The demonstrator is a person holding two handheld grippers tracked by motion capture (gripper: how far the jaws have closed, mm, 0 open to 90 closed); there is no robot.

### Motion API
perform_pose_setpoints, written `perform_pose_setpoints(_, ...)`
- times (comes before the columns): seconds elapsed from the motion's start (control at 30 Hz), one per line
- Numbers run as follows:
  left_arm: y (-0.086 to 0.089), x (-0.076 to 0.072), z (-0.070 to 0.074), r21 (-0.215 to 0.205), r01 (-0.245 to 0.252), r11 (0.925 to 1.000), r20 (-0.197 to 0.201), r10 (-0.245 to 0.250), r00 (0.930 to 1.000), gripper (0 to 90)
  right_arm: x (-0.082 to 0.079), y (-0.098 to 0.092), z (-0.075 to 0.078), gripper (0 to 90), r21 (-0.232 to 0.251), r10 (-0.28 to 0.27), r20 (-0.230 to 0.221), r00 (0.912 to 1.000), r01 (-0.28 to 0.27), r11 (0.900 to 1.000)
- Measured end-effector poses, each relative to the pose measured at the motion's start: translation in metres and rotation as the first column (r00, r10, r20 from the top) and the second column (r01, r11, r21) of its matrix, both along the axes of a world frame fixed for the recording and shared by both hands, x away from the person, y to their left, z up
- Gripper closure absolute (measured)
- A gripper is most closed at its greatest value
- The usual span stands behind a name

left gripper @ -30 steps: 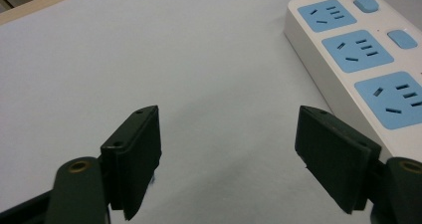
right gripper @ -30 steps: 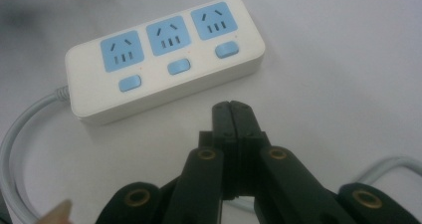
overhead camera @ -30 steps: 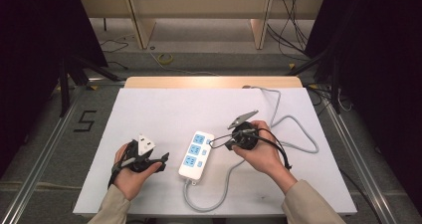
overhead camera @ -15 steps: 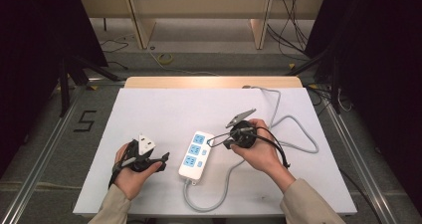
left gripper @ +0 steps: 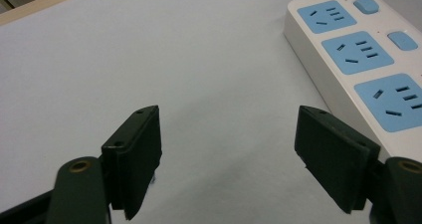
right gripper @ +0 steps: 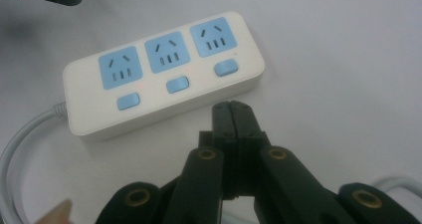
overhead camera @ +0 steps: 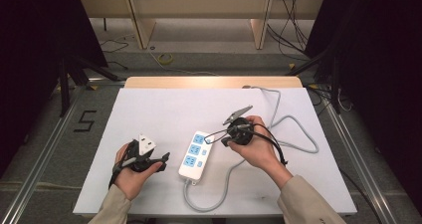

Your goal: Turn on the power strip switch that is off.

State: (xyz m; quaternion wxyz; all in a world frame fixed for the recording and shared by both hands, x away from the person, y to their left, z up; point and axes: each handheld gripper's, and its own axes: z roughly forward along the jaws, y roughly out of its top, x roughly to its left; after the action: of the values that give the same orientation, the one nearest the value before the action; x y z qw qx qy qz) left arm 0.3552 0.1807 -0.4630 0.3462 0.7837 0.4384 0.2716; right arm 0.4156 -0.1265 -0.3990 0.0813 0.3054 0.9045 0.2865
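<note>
A white power strip [overhead camera: 195,157] with three blue sockets and three blue switches lies on the table between my hands. In the left gripper view the power strip [left gripper: 358,59] is at the right, just beyond my right jaw. My left gripper [left gripper: 229,154] is open over the bare cloth with nothing between its jaws, and in the high view my left gripper [overhead camera: 161,159] points at the strip's left side. My right gripper [right gripper: 232,107] is shut and empty, its tips close beside the switch side of the power strip [right gripper: 164,69]. From above, my right gripper [overhead camera: 214,138] sits at the strip's far right edge.
The strip's grey cable [overhead camera: 298,129] leaves its near end, loops right behind my right hand and runs off the far table edge. A white cover [overhead camera: 164,109] lies over the table, with a wooden edge [overhead camera: 209,81] at the back. Dark stands and floor cables surround the table.
My right gripper has crept slightly left toward the power strip. My left hand and the strip have stayed put.
</note>
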Motion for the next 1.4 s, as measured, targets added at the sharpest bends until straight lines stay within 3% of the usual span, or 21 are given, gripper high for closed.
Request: perform_pose_setpoints(1.4,-0.002,0.0,0.001,0.009,0.012,0.9999,0.003,-0.012,0.9999,26.4,0.023,0.029,0.0,90.0,-0.029,0.004,-0.031,0.9995,-0.005,1.0)
